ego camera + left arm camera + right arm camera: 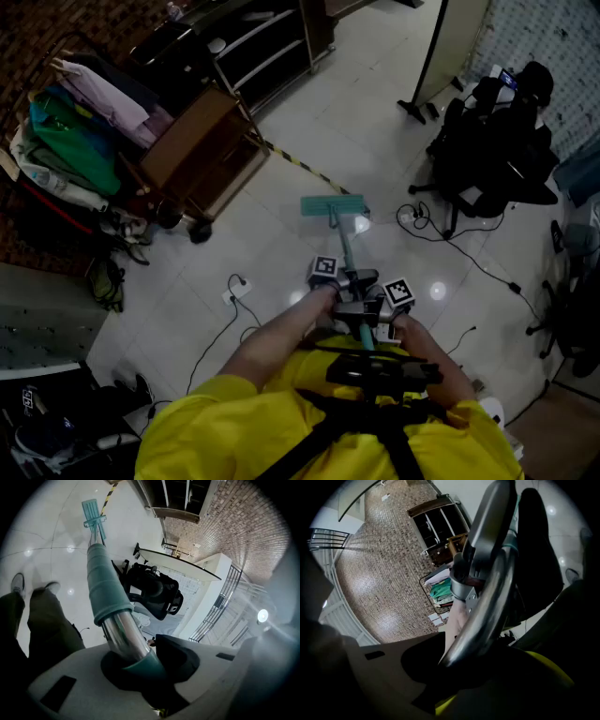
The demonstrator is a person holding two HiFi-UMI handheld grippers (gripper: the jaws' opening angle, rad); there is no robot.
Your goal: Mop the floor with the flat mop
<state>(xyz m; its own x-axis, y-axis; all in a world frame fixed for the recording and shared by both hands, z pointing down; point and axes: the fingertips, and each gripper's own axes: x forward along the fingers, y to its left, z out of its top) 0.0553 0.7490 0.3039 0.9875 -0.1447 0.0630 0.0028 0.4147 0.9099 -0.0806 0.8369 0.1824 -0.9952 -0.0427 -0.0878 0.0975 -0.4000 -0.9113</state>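
Clamping the left hand-held gripper (pixel 136 663) tight around the chrome pole of the flat mop (pixel 333 206), jaws closed on it. Gripping the same pole nearer the body with the right hand-held gripper (pixel 457 651), jaws likewise shut on the metal. Resting the teal mop head flat on the white tiled floor (pixel 309 131), out ahead of both grippers. Lying heaped in a dark-framed rack (pixel 423 584) off to the left: green and pink clothes (pixel 75 141).

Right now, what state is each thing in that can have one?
flat mop: head flat on the floor, handle tilted up.
left claw: shut on the flat mop's handle.
right claw: shut on the flat mop's handle.
office chair: upright.
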